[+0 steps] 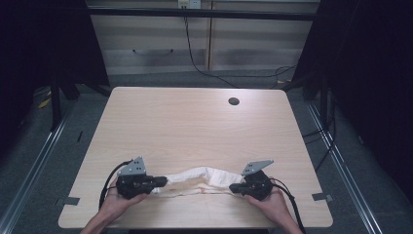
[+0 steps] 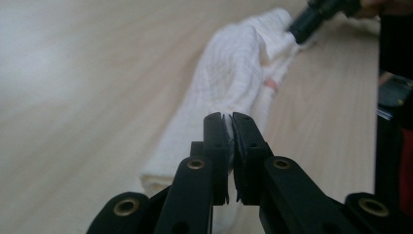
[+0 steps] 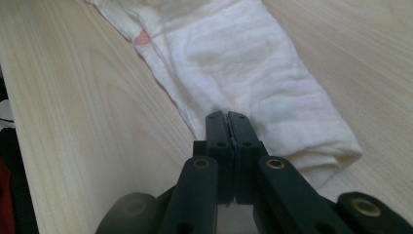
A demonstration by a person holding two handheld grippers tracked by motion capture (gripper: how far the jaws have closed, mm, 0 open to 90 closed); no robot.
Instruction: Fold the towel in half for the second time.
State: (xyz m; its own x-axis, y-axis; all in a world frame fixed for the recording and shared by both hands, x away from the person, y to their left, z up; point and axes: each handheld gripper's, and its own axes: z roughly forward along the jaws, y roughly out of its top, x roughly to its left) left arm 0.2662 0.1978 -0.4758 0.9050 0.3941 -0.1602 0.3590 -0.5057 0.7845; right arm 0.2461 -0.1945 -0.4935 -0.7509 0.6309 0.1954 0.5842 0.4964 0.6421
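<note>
1. No text, label, brand, number or sign can be read — not on the white cloth (image 1: 197, 180), nor on the wooden table (image 1: 195, 126).
2. The cabinet fronts (image 1: 156, 44) behind the table are likewise bare of writing.

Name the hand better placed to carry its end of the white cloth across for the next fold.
Probably either: left gripper and right gripper each pinch one end of the cloth. Slight edge to right, whose end lies neatly folded.

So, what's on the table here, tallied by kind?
White cloth: 1
Tongs: 2, left tongs and right tongs, each shut on one end of the cloth
Table hole: 1
Total: 4
</note>
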